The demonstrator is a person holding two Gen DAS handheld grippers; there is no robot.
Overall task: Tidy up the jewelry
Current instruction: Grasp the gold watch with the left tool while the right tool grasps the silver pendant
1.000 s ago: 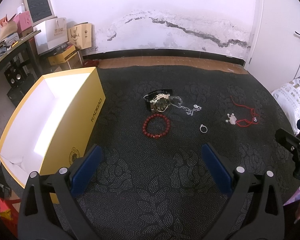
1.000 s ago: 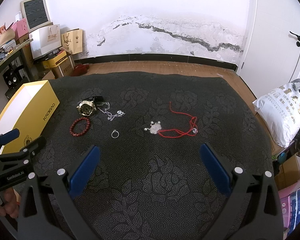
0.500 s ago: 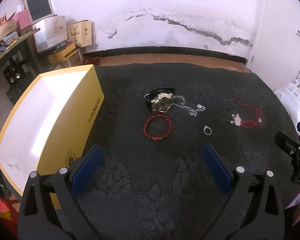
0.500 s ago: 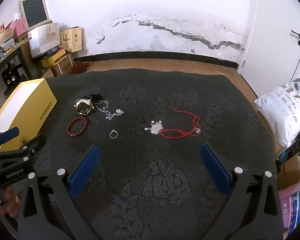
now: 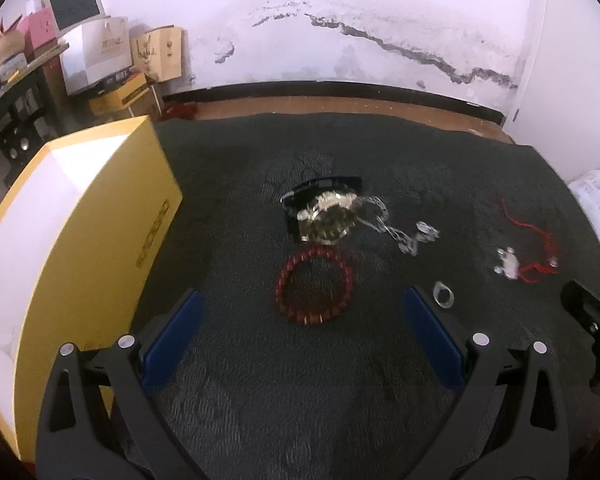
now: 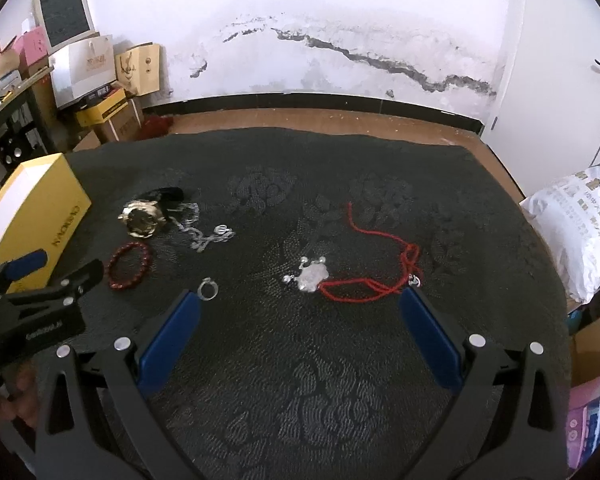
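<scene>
A: How are the tongs seen, nearest the cameras?

B: The left tongs (image 5: 300,332) are spread wide above the dark patterned cloth (image 5: 300,420), and nothing is held between the blue pads. The right tongs (image 6: 300,328) are likewise spread wide and nothing is gripped. On the left tongs' body, seen from the right wrist view, white lettering is printed, too small to be read surely.

A: And the jewelry?

B: A silver ring (image 6: 208,290) is found just beside the right tongs' left pad. A red bead bracelet (image 5: 315,285) is laid flat just ahead of the left tongs. Beyond it a gold watch (image 5: 327,220) with a black strap is seen, touched by a silver chain (image 5: 396,228). To the right, a silver pendant (image 6: 310,276) is tied to a red cord (image 6: 384,256).

A: Any writing?

B: A yellow box (image 5: 100,240), open-topped and white inside, is placed at the left; "KADIGIAO" or similar is printed on its side, blurred. Chinese print is carried on a white bag (image 6: 580,224) at the right, unreadable.
</scene>
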